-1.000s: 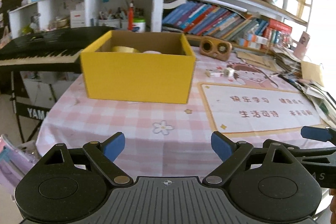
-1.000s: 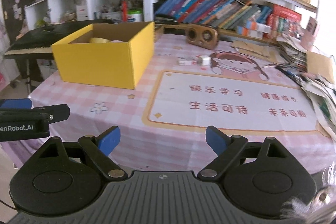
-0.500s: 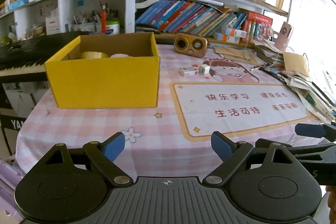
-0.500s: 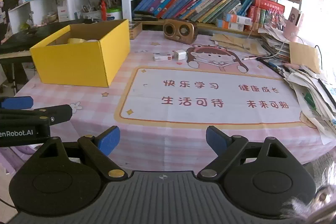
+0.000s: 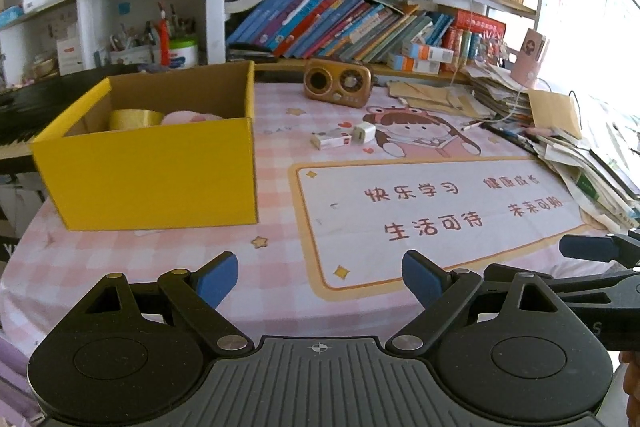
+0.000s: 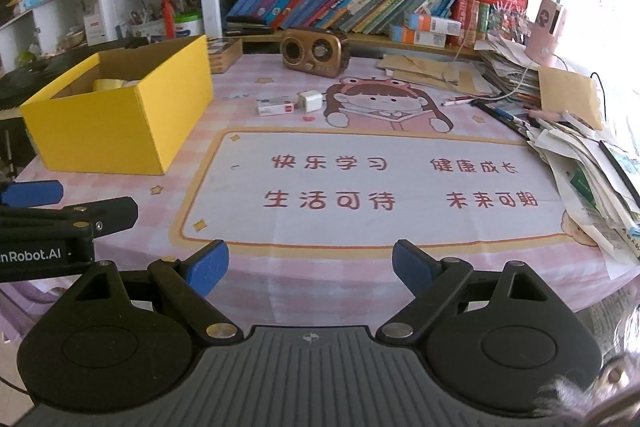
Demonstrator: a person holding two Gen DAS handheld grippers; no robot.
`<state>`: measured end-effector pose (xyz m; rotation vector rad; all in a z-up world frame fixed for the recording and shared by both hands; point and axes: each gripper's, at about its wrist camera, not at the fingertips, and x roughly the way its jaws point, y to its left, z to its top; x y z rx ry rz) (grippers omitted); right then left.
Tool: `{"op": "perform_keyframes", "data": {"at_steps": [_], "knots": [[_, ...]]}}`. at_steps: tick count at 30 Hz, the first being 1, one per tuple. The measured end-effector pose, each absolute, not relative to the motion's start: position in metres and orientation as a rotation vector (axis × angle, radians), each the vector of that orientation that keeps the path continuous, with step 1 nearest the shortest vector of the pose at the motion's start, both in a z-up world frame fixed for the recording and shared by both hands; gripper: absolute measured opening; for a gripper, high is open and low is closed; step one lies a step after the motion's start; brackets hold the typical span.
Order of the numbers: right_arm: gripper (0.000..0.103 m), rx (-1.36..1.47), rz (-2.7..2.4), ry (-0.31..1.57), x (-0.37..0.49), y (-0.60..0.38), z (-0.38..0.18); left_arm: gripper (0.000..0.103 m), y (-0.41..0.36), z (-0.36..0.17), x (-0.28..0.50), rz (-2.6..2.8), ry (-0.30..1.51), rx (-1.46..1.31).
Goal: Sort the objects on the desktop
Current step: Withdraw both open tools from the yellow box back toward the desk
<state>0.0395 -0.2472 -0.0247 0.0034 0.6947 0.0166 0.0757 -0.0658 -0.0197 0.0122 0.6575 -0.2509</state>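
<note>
Yellow box (image 5: 160, 171) sits on pink checked tablecloth (image 5: 280, 255), bookshelves (image 5: 360, 23) behind.

The front wall of the yellow box (image 5: 152, 171) hides the lower part of the tape roll (image 5: 135, 117) and the pink thing (image 5: 192, 117) inside. The print on the small white box (image 6: 276, 105) is too small to read. The keyboard (image 5: 24, 107) is cut off by the left edge.
</note>
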Motion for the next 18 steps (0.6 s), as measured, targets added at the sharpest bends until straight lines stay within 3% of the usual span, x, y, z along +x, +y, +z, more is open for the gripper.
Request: {"op": "perform_keyframes", "data": {"at_steps": [18], "knots": [[0.089,-0.026,0.071,0.716,0.123,-0.298,-0.027,0.091,-0.115,-0.020,0.135,-0.194,0.651,0.003]]}}
